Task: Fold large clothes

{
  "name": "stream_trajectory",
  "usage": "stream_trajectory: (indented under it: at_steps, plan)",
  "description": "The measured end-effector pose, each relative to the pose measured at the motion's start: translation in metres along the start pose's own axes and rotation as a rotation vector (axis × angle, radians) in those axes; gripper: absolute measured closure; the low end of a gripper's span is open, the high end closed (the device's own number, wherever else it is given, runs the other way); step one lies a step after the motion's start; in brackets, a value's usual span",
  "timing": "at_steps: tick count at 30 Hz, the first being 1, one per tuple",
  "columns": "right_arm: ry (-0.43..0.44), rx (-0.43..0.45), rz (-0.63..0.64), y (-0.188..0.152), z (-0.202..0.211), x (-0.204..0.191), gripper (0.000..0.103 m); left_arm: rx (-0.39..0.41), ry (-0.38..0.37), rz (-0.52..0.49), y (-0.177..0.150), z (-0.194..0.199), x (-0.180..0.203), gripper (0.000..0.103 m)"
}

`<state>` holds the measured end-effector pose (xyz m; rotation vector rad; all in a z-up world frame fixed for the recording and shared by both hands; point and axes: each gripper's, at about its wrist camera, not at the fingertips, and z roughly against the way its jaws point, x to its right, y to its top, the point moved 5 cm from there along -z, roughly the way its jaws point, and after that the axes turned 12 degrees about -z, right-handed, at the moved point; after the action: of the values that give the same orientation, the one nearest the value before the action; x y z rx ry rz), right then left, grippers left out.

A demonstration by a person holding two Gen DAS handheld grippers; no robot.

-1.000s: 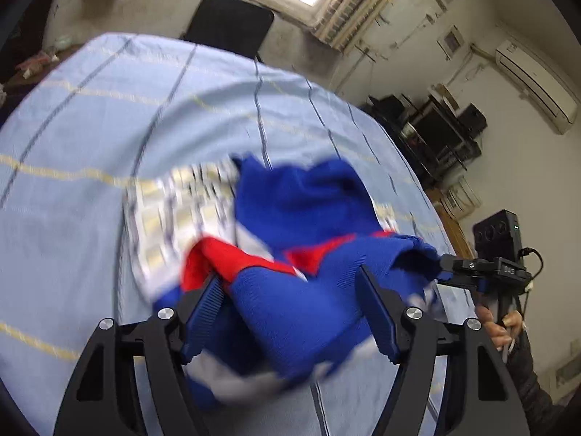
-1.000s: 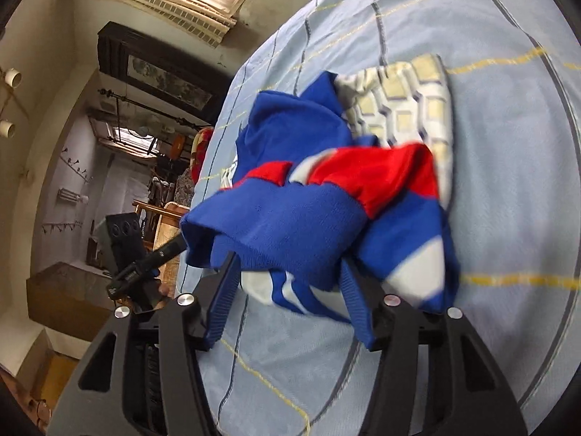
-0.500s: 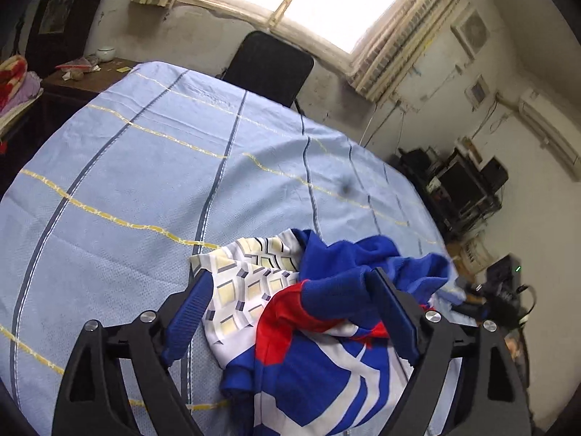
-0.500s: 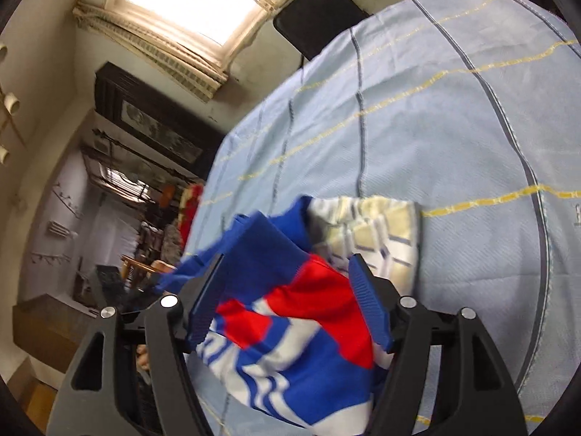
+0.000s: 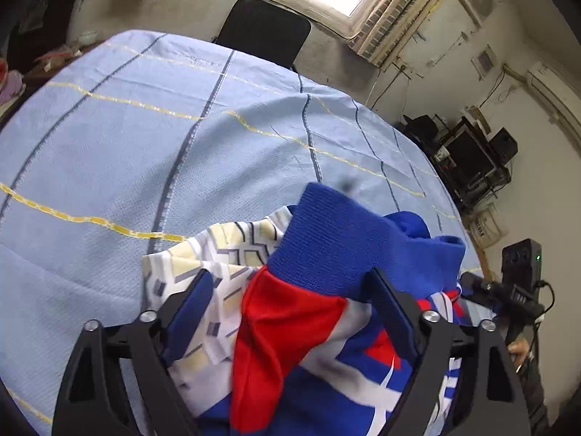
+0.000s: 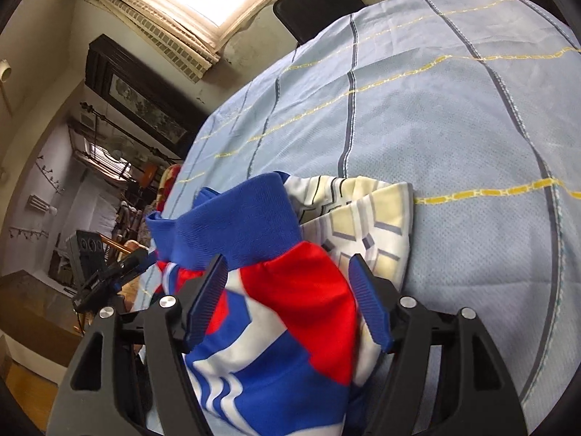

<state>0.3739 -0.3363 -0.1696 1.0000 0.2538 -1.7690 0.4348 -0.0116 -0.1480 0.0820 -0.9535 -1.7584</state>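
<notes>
A blue, red and white jacket (image 5: 326, 312) with a blue ribbed hem lies bunched on the blue checked bedsheet (image 5: 145, 138). A white and yellow patterned garment (image 5: 218, 254) lies under it on its left. My left gripper (image 5: 290, 305) is open, its fingers straddling the bunched jacket. In the right wrist view the jacket (image 6: 276, 312) fills the gap of my right gripper (image 6: 287, 290), also open, with the patterned garment (image 6: 366, 218) just beyond. The other gripper shows at the edge of each view (image 5: 515, 298) (image 6: 109, 279).
A black chair (image 5: 265, 29) stands at the bed's far edge below a bright window. Shelves with electronics (image 5: 468, 160) line the right wall. A dark cabinet (image 6: 138, 98) and furniture stand left of the bed. The bedsheet (image 6: 435, 127) extends beyond the clothes.
Both grippers pulled back and tilted up, so the clothes moved lower and closer between the fingers. The jacket's ribbed hem now lies folded over on top of the pile.
</notes>
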Motion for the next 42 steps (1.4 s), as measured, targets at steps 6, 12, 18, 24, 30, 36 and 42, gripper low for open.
stream_trajectory:
  at_steps: [6,12,18,24,30,36,42]
  plan:
    - [-0.011,-0.006,0.039,-0.006,-0.016,-0.004,0.046,-0.017,0.009,-0.040,-0.002,0.000,0.007,0.086]
    - [-0.081,0.056,0.086,-0.012,0.002,-0.017,0.097,0.053,0.058,-0.094,0.013,0.036,0.025,0.091]
    - [-0.080,0.183,0.189,-0.005,0.042,-0.065,0.098,0.147,0.170,-0.208,0.042,0.072,0.056,0.091]
    - [-0.109,0.233,0.189,0.021,0.033,-0.075,0.098,0.093,0.231,-0.152,0.041,0.038,0.028,0.091]
    - [-0.210,0.160,0.109,0.026,-0.026,-0.028,0.098,-0.016,0.218,-0.044,0.006,-0.024,-0.016,0.088]
    - [-0.233,0.132,0.092,0.019,-0.052,-0.002,0.098,-0.007,0.210,-0.045,0.005,-0.030,-0.023,0.084]
    - [-0.206,0.146,0.086,0.015,-0.051,0.002,0.098,0.005,0.182,-0.015,0.003,-0.027,-0.026,0.083]
